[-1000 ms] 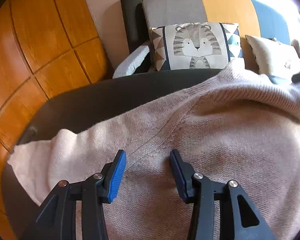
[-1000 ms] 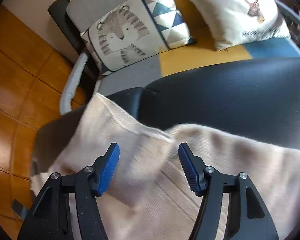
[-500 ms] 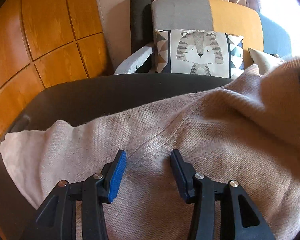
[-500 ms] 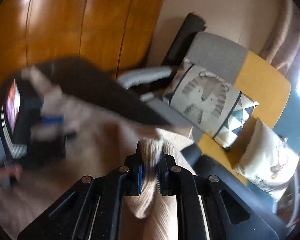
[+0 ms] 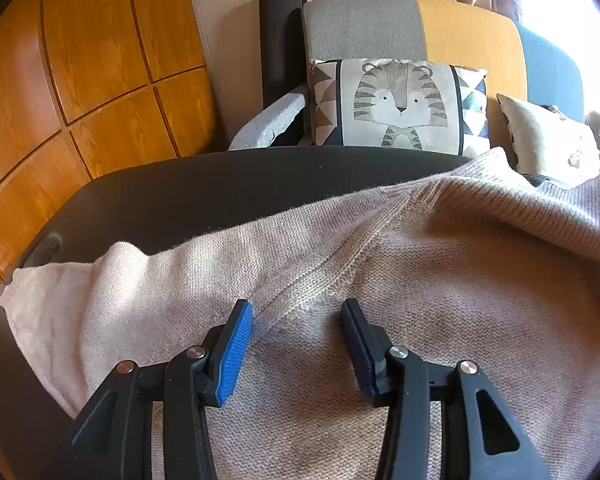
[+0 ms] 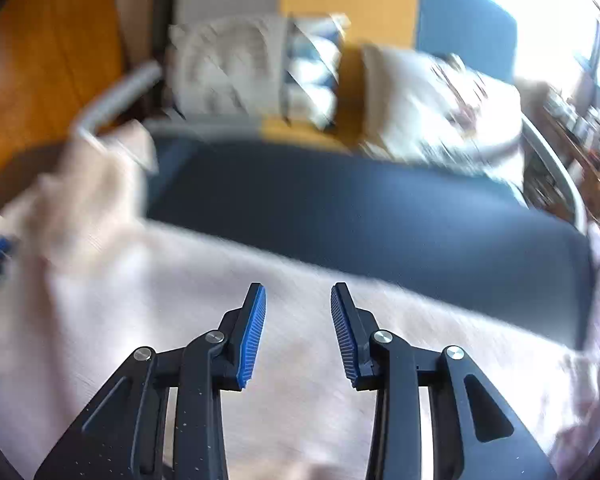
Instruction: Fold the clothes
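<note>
Wood-panelled wall [image 5: 100,80] fills the area left of both grippers; one sofa [image 5: 420,28] with grey, yellow and blue sections stands beyond them, carrying two cushions: one tiger-print cushion [image 5: 400,108] and one plain cream cushion [image 5: 548,140] to its right. One dark table [image 5: 220,196] lies below and ahead of the grippers. One pale pink knitted sweater [image 5: 440,300] is spread on it, its sleeve [image 5: 100,292] stretching to the left of the left gripper [image 5: 298,316] and a raised fold lying to that gripper's right. The left gripper's two jaws stand apart directly over the shoulder seam, pressing on nothing; whether the tips touch the knit cannot be told. In the blurred right wrist view, the right gripper [image 6: 298,298] hangs over the sweater [image 6: 180,300], its two jaws parted and opening, with no cloth between them; bare tabletop [image 6: 360,208] lies just ahead of it.
</note>
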A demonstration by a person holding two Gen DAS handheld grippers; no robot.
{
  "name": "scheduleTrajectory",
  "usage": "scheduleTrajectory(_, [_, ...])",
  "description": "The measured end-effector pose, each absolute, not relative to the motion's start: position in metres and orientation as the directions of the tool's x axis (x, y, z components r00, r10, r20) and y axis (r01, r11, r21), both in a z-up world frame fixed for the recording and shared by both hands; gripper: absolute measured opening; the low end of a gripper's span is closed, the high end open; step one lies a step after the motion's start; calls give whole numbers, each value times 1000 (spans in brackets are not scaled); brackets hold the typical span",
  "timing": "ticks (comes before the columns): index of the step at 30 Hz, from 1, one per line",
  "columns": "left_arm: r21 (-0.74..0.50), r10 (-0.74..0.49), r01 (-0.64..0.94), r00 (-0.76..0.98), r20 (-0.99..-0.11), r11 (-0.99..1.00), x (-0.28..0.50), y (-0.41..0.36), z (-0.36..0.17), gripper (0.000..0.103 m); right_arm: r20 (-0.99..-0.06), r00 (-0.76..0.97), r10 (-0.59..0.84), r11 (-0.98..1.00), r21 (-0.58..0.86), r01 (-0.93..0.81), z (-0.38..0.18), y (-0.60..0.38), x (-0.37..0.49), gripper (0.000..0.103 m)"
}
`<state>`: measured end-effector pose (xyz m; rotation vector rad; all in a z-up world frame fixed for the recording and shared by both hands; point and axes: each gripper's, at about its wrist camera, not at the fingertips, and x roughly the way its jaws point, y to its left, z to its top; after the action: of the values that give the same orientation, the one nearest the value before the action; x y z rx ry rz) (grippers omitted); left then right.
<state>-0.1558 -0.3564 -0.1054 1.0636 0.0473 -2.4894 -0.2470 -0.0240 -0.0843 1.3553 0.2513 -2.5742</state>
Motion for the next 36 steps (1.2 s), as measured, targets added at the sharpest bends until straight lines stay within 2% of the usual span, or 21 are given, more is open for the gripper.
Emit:
scheduleTrajectory(2, [134,-373,400,-613,-697,-907,-156,-357,-105,48,-832,-549,-82,-969,-61,237,-92,-7,-242,37])
scheduleTrajectory(6, [134,-373,400,-612,-697,-907,-156,-357,-105,48,-830,-556,-39,-995,-19,99,-94,30,-232,56])
scheduleTrajectory(13, [136,-375,400,-611,-697,-906,-156,-357,-104,48,-831,-549,92,-994,-41,-106,-94,85,-207,56])
scheduleTrajectory(18, [138,-377,401,-611,-696,-905,-156,-356,-105,48,-824,-551,135,-989,-78,-126,-93,89,-197,56])
scheduleTrajectory(21, [136,-375,401,-612,-697,-906,-156,-356,-104,48,-777,-629,30,-992,54,-114,-74,77,-195,57])
scheduleTrajectory(23, [138,-377,401,-612,-696,-906,-156,-356,-105,48,-695,-714,-80,-988,148,-34,-50,50,-192,58])
scheduleTrajectory(24, [139,-378,401,-612,-695,-905,-156,-356,-105,48,-683,-716,-144,-984,175,31,-42,33,-197,59])
scheduleTrajectory(26, [138,-378,402,-613,-694,-905,-155,-356,-105,48,-662,-698,-273,-961,225,163,-28,-1,-210,64])
scheduleTrajectory(30, [129,-372,402,-616,-694,-906,-154,-357,-105,48,-672,-538,-510,-860,374,349,-22,-74,-272,64])
scheduleTrajectory(36, [110,-364,405,-627,-689,-908,-152,-357,-107,48,-799,-385,-462,-863,304,403,-52,-166,-353,64])
